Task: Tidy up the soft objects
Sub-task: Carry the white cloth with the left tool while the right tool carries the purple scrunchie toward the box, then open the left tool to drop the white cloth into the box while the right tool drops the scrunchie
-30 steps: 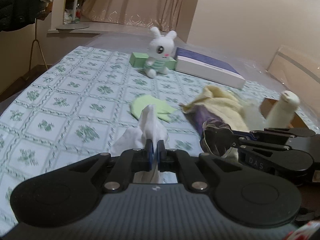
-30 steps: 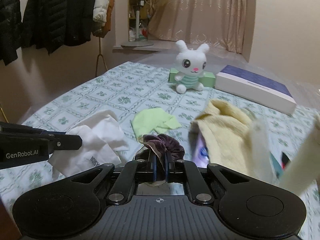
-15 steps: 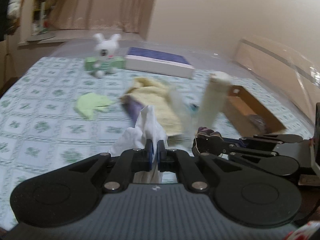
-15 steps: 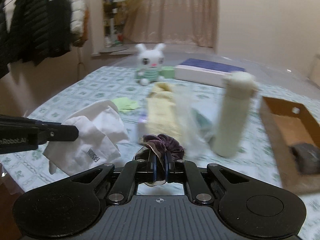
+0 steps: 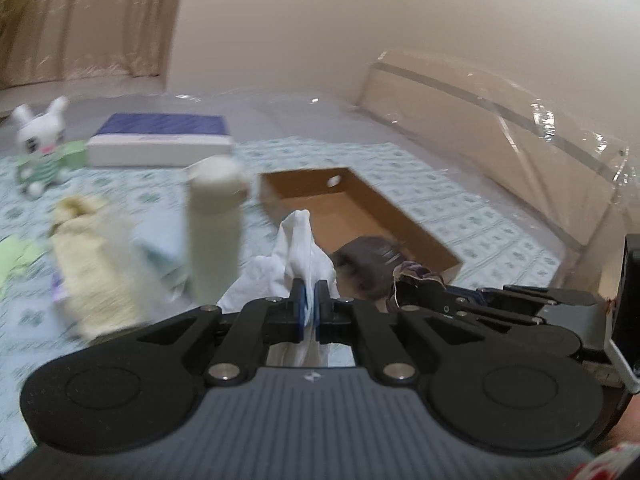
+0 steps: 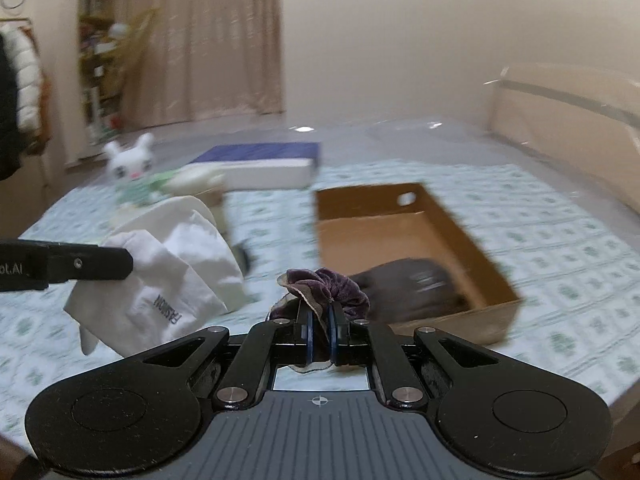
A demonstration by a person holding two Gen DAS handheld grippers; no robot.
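While the left tongs (image 5: pixel 308 307) pinch a white cloth (image 5: pixel 298 254), the right tongs (image 6: pixel 320 330) grip a scrunchie (image 6: pixel 326 286). Both hang near the box (image 6: pixel 496 280), probably for dropping in.

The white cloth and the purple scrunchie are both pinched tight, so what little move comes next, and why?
Probably carry both a bit further forward over the cardboard box, then let go. The left gripper is shut on the white cloth and the right gripper on the purple scrunchie. Both sit just short of the open box, which already holds a dark soft thing.
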